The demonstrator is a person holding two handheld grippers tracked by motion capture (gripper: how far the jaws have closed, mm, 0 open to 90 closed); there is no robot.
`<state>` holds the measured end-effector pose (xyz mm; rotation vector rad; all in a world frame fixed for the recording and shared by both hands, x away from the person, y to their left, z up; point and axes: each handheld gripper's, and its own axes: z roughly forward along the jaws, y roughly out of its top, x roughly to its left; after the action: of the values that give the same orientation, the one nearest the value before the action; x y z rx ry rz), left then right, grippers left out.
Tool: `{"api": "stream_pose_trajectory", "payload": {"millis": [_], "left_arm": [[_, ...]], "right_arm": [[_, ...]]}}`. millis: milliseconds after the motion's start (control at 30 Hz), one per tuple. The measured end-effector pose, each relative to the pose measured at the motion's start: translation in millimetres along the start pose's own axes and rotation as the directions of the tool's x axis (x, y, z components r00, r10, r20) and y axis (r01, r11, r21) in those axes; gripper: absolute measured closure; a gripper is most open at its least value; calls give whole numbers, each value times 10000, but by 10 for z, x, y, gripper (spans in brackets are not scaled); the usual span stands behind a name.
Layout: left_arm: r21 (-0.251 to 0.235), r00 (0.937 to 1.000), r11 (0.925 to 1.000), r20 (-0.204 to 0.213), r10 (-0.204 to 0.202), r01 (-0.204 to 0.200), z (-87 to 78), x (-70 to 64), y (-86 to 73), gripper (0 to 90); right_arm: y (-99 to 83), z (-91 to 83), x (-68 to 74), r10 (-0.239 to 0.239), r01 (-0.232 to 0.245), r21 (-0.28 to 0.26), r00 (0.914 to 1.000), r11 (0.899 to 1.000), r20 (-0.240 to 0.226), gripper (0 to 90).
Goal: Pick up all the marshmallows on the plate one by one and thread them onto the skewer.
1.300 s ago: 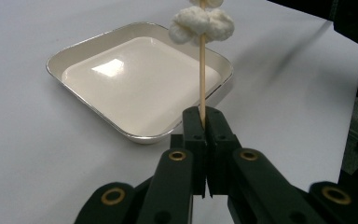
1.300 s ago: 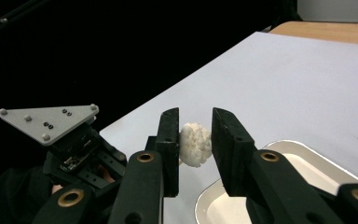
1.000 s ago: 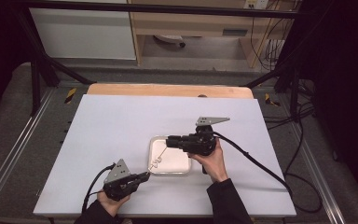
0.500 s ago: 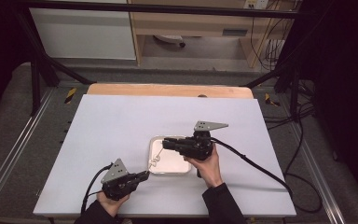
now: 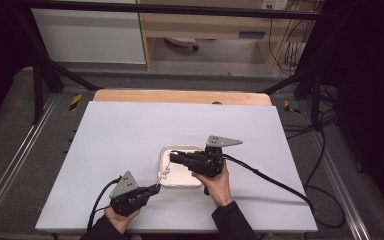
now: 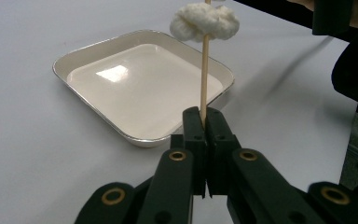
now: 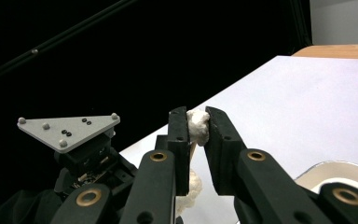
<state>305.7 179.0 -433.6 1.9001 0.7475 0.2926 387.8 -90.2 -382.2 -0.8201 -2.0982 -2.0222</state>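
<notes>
Left gripper (image 6: 204, 122) clamps the skewer (image 6: 204, 70) upright by the tray (image 6: 144, 84); right gripper (image 7: 196, 122) has swung in, now pinching the top marshmallow (image 7: 197, 125); stripping it looks next.

Skewer with white lumps over the tray's near-left corner

A thin wooden skewer (image 6: 204, 70) stands nearly upright, its lower end clamped between black jaws. A white, crinkled, doughy lump (image 6: 205, 21) is threaded on it partway up; another white lump (image 7: 197, 127) is pinched higher up. The shallow, cream, square tray (image 5: 166, 151) lies empty, mid-table towards the near edge.
</notes>
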Motion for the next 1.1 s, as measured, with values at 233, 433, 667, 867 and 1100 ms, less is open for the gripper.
{"api": "stream_pose_trajectory", "payload": {"millis": [233,433,667,867,1100], "left_arm": [[80,10000,10000,-62,45,-45,5,-9,-4,887],[47,9999,10000,-99,46,-46,6,-18,-5,887],[-30,10000,10000,-82,30,-31,3,-19,-4,887],[-31,10000,10000,-32,20,-20,12,-29,-5,887],[13,10000,10000,-9,49,-49,13,-31,-5,887]], "right_arm": [[-59,17,6,30,-31,-144,10000,9999,-59,816],[-86,25,19,40,-43,-298,9999,9995,-99,820],[-150,1,-21,247,-252,-524,9996,9983,-101,823],[-162,-4,-15,314,-322,-557,9994,9979,-158,825],[-185,7,-16,357,-370,-594,9991,9976,-218,826]]}}
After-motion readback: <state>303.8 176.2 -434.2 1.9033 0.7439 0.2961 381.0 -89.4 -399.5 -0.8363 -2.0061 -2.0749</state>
